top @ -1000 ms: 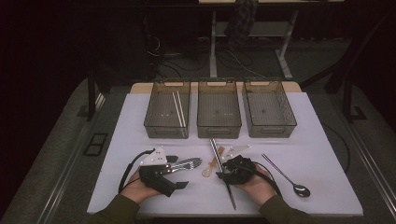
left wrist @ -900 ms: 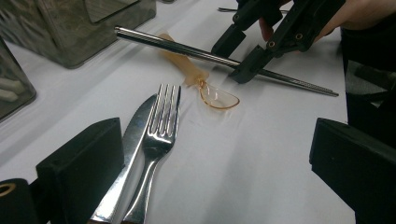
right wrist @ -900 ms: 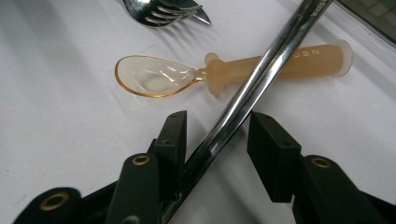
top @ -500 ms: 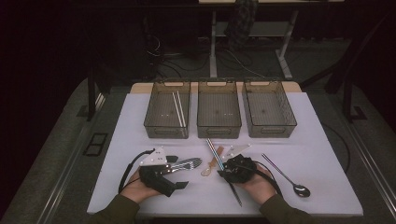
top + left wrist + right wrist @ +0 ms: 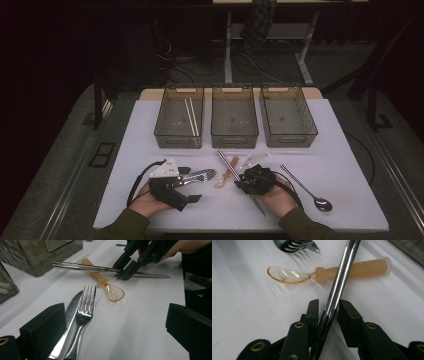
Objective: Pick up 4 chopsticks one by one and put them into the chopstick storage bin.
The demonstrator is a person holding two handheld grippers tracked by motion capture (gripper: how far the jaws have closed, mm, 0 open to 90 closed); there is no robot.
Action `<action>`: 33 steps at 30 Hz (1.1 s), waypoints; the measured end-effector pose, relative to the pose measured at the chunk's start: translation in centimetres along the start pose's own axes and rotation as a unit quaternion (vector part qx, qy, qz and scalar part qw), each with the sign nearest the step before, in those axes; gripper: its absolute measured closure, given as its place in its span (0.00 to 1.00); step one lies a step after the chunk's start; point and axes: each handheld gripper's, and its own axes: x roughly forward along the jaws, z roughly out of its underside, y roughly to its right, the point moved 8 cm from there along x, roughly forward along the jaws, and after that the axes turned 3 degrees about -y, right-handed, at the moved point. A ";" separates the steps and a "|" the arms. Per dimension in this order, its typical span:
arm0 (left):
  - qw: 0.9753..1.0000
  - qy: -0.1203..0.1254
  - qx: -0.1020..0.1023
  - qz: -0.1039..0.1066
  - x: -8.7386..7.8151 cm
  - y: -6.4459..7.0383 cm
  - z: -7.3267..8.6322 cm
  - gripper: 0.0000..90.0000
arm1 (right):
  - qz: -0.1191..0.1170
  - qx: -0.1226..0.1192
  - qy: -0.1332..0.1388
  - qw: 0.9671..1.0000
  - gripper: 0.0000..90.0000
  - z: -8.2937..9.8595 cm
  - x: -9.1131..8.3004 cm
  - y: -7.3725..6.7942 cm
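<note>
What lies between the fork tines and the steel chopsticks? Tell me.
The amber plastic spoon lies between the fork and the chopsticks, its handle passing under them; the left gripper view shows this clearly.

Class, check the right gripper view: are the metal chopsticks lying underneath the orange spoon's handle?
No. The metal chopsticks cross over the top of the orange spoon, running down between the right tongs.

a lab-style test room, not a home: a white counter [image 5: 150, 120] stands in a dark space, loose cables [image 5: 250, 62] run over the floor behind it, and three identical grey bins [image 5: 235, 120] stand lined up beyond the fingers.
</note>
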 end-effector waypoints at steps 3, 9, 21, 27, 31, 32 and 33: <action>1.000 0.000 0.000 0.000 0.0 0.0 0.0 0.02 | -0.001 0.001 0.000 1.000 0.79 0.0 0.0 0.1; 1.000 0.000 0.000 0.000 0.0 0.0 0.0 0.02 | 0.000 0.000 -0.002 1.000 0.82 0.1 -0.1 0.3; 1.000 0.000 0.000 0.000 0.0 0.0 0.0 0.02 | -0.001 -0.016 -0.003 1.000 0.87 0.3 -0.3 0.9; 1.000 0.000 0.001 0.001 0.0 0.0 0.0 0.02 | -0.008 -0.033 0.002 0.999 0.89 0.3 -0.7 0.9; 1.000 -0.001 0.001 0.001 0.0 0.0 0.0 0.02 | -0.013 -0.039 0.003 0.999 0.94 0.4 -1.1 0.9; 1.000 -0.001 0.000 0.001 0.0 0.0 0.0 0.02 | -0.014 -0.040 0.000 0.999 0.94 0.5 -1.0 1.0; 1.000 -0.001 0.000 0.001 0.0 0.1 0.0 0.02 | -0.015 -0.040 0.000 0.999 0.94 0.6 -1.0 1.0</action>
